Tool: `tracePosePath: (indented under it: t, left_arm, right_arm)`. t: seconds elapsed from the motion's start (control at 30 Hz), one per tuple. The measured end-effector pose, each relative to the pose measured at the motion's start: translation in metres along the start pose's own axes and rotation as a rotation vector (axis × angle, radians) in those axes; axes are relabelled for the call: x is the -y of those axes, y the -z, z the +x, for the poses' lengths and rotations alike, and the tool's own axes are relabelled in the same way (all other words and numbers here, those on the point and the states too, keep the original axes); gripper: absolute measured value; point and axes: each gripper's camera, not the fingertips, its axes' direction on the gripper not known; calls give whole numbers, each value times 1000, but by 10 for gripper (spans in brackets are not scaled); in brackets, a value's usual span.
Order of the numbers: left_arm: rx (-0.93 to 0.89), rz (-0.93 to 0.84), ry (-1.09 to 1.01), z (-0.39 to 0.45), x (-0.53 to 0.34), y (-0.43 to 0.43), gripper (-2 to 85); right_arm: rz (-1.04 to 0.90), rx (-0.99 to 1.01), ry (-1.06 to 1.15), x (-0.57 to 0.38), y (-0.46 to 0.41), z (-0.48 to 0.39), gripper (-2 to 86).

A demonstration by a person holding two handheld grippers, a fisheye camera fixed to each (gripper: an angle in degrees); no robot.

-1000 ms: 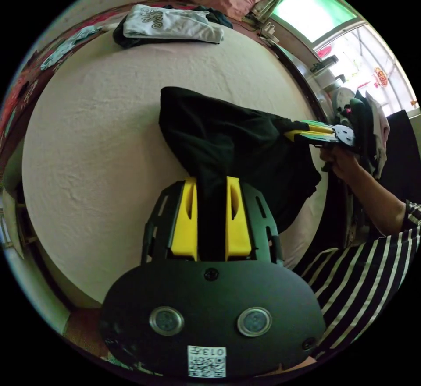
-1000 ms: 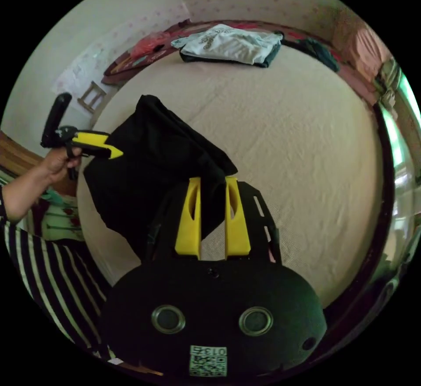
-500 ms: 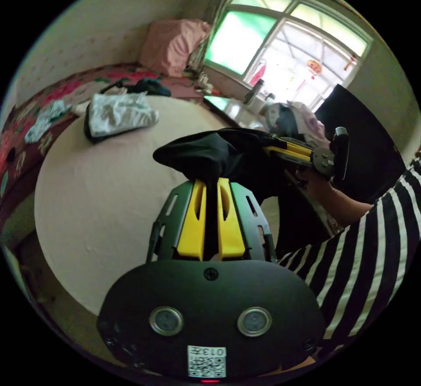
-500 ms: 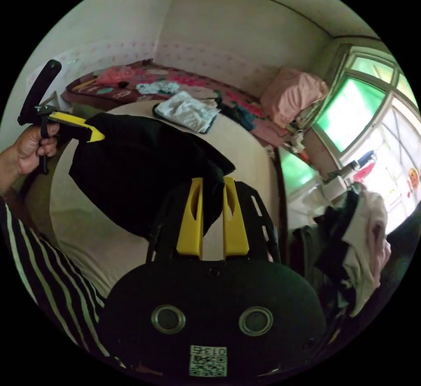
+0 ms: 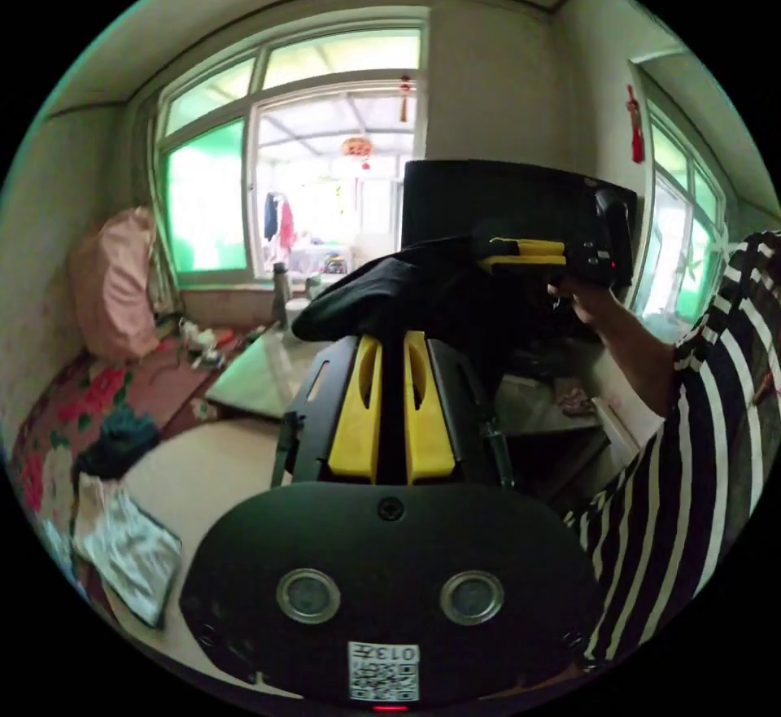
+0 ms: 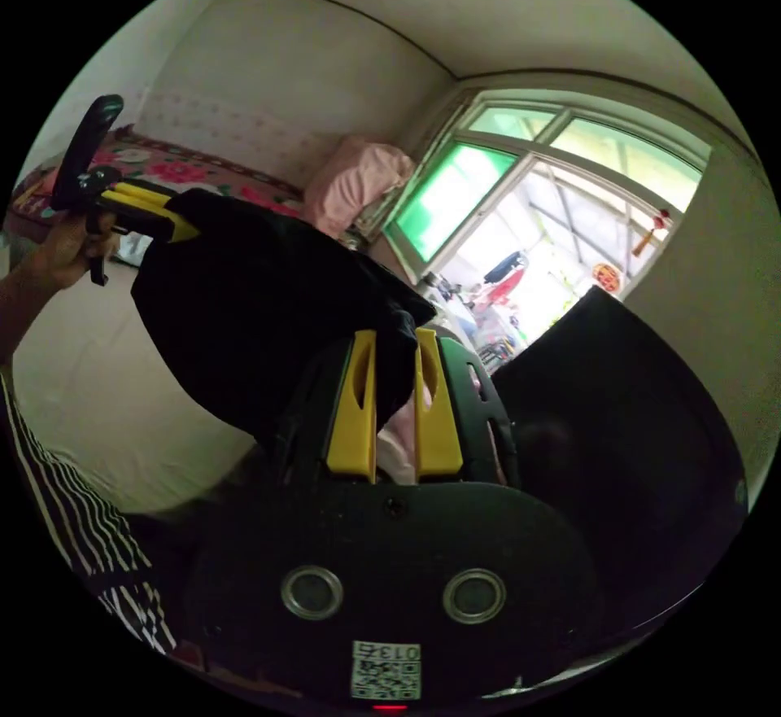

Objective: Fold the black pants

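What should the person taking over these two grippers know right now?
Left gripper: shut on the black pants.
Right gripper: shut on another part of the same pants.
The pants hang bunched between the two grippers, lifted off the bed. A folded white garment lies on the bed, with a dark garment beside it.
Done: both grips are secure and the pants are in the air.
Left: no neat fold shows yet. Probably lay the pants flat on the bed, then fold them.
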Motion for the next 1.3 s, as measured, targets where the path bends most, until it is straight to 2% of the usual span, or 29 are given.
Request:
tracePosePath:
  t: [0.1,0.23,0.4,0.5,0.77,0.87,0.93,1.0,1.07,1.13,1.2,1.3]
  left_arm:
    - [-43,31,-71,26,60,-59,40]
    - [-6,42,-93,50,117,-153,43]
    - [52,-172,29,55,135,-268,46]
    - [104,-209,85,56,137,-304,49]
    - [50,-130,227,60,158,-316,69]
    - [205,-58,226,69,166,-298,63]
    - [382,27,200,82,175,-285,47]
    - [387,31,115,93,190,-292,25]
    - [348,-56,-38,106,208,-316,10]
    - [401,-208,-170,116,224,-356,2]
    - [442,-339,-207,112,225,-384,-1]
    - [438,-376,-204,103,214,-401,-2]
  right_arm:
    - [-64,-64,-21,-13,-6,68,75]
    - [-94,-74,-48,-35,-43,142,78]
    - [-280,136,-168,-81,-156,207,89]
    - [-409,249,-169,-109,-209,205,93]
    - [-237,235,-213,-130,-187,228,121]
    - [-145,136,-233,-128,-151,243,103]
    - [-67,85,-214,-125,-129,242,91]
    - [0,104,-145,-114,-114,227,80]
    - [30,132,-83,-104,-114,209,65]
    - [23,167,-7,-95,-121,187,38]
    - [-41,181,64,-85,-142,162,14]
    - [-199,281,108,-87,-185,138,4]
